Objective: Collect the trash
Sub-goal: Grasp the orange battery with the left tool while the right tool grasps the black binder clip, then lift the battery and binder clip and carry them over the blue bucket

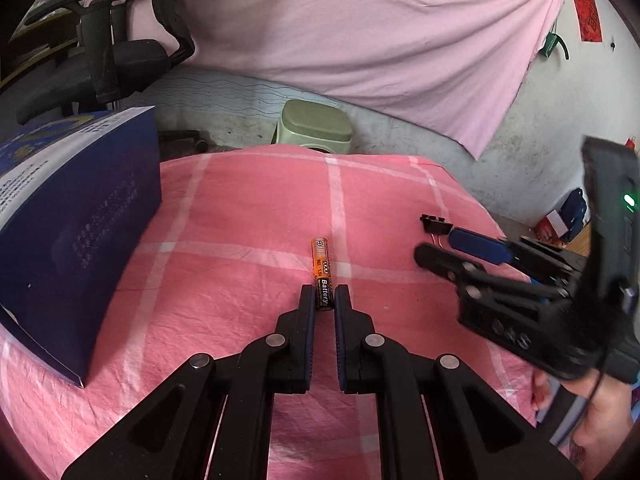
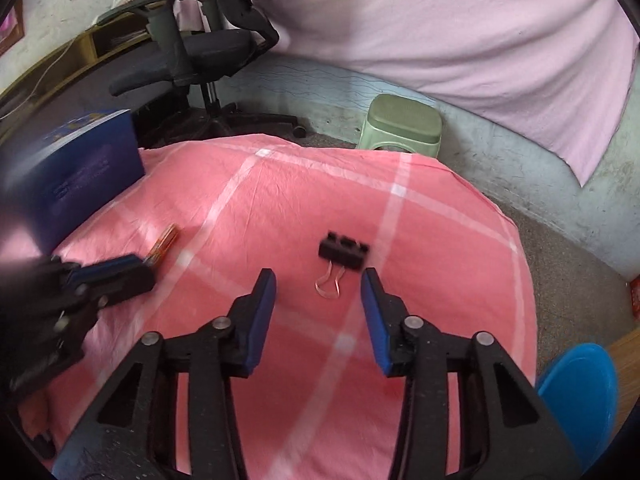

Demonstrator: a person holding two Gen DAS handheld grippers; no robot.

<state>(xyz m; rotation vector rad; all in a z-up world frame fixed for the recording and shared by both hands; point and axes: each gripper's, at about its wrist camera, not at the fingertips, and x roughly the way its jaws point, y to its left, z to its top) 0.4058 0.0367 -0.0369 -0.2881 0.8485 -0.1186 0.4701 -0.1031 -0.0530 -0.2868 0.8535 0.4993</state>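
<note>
I have my left tool (image 1: 324, 300) closing around the near end of the battery (image 1: 321, 273) lying on the pink-clothed tabletop (image 1: 240, 208), while my right tool (image 2: 318, 286) gapes wide just short of the binder clip (image 2: 343, 254), ready to straddle it.

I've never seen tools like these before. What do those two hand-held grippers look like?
Each hand-held gripper, left and right, is black plastic with angular linked arms, round silver pivot pins and two fingers faced with blue pads. The right one's body shows a green light and a black cable.

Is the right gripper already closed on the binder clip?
No. The right gripper is wide open, and the binder clip lies on the pink cloth just ahead of its fingers.
</note>
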